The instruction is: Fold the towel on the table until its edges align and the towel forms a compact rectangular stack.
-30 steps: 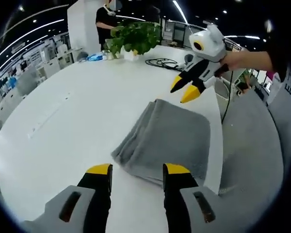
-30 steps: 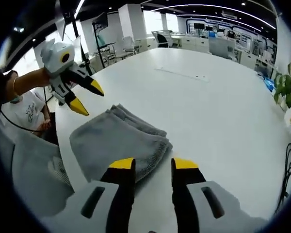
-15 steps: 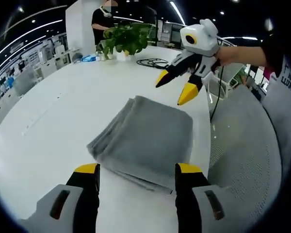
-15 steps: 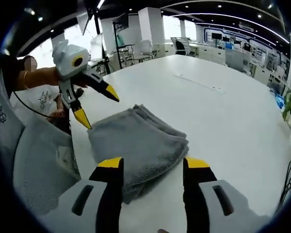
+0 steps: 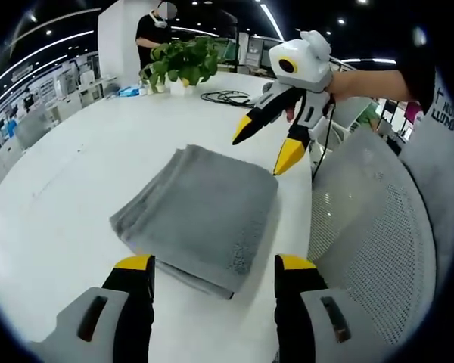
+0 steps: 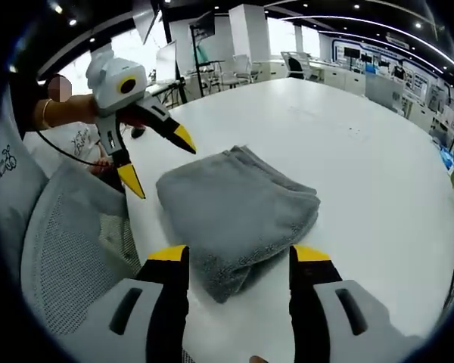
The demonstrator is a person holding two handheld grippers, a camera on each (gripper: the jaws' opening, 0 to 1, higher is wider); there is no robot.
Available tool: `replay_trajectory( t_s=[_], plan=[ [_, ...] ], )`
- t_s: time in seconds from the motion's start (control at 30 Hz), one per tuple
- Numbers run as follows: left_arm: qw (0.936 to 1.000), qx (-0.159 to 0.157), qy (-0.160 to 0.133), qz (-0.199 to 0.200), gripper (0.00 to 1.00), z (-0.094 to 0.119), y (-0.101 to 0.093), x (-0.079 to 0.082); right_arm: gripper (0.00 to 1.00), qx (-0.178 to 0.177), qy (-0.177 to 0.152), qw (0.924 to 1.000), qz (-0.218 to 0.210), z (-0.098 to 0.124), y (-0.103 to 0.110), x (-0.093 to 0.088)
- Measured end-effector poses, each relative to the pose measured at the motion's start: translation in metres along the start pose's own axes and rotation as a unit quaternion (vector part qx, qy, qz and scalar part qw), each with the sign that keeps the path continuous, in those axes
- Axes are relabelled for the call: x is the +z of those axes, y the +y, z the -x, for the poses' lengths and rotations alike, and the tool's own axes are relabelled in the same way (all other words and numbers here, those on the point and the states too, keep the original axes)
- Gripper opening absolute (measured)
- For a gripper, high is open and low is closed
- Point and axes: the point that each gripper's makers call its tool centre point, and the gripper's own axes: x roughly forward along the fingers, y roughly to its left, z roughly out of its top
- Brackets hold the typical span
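You have almost nothing legible here. In the left gripper view, white letters sit on the dark sleeve (image 5: 444,113) at the right edge, cut off by the rim and too partial to read. No other text, label or number is readable.

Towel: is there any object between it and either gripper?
Nothing visible does. The towel lies folded on the bare table, with the left gripper open at its near edge. The right gripper hangs open above its far corner.
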Motion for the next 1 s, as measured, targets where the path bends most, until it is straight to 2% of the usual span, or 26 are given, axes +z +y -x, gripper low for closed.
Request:
replay_trajectory(
  t_s=[0.13,0.23,0.3,0.4,0.43,0.47,0.57,0.73,0.9,1.0],
  plan=[
    [1.0,-0.002,0.004,-0.001,0.65,-0.005,-0.006,-0.007,0.53,0.004,0.014,0.9997,0.017,0.001,0.009,-0.012],
    [0.9999,0.0,0.013,-0.009,0.65,-0.007,-0.009,-0.012,0.53,0.003,0.022,0.9994,0.025,-0.001,0.008,-0.019],
    [0.9998,0.002,0.014,-0.011,0.65,-0.005,-0.015,-0.01,0.52,0.002,0.025,0.9993,0.026,-0.002,0.008,-0.021],
    [0.9997,0.014,0.015,-0.012,0.63,-0.006,-0.01,-0.011,0.51,0.004,0.028,0.9993,0.023,-0.003,0.011,-0.024],
    [0.9988,0.037,0.017,-0.026,0.6,-0.006,-0.004,-0.011,0.51,0.005,0.03,0.9993,0.023,-0.006,0.013,-0.026],
    [0.998,0.044,0.021,-0.039,0.57,-0.006,-0.003,-0.012,0.51,0.007,0.033,0.9992,0.024,-0.007,0.014,-0.027],
    [0.9977,0.044,0.024,-0.045,0.57,-0.012,-0.011,-0.012,0.5,0.012,0.041,0.9987,0.027,-0.013,0.02,-0.033],
    [0.9971,0.05,0.026,-0.051,0.57,-0.02,-0.012,-0.017,0.48,0.019,0.048,0.9982,0.03,-0.021,0.031,-0.039],
    [0.994,0.061,0.044,-0.08,0.55,-0.026,-0.014,-0.022,0.45,0.007,0.06,0.9975,0.037,-0.023,0.027,-0.045],
    [0.9943,0.058,0.044,-0.078,0.53,-0.03,-0.009,-0.029,0.4,0.001,0.066,0.9975,0.025,-0.021,0.024,-0.047]
  ],
)
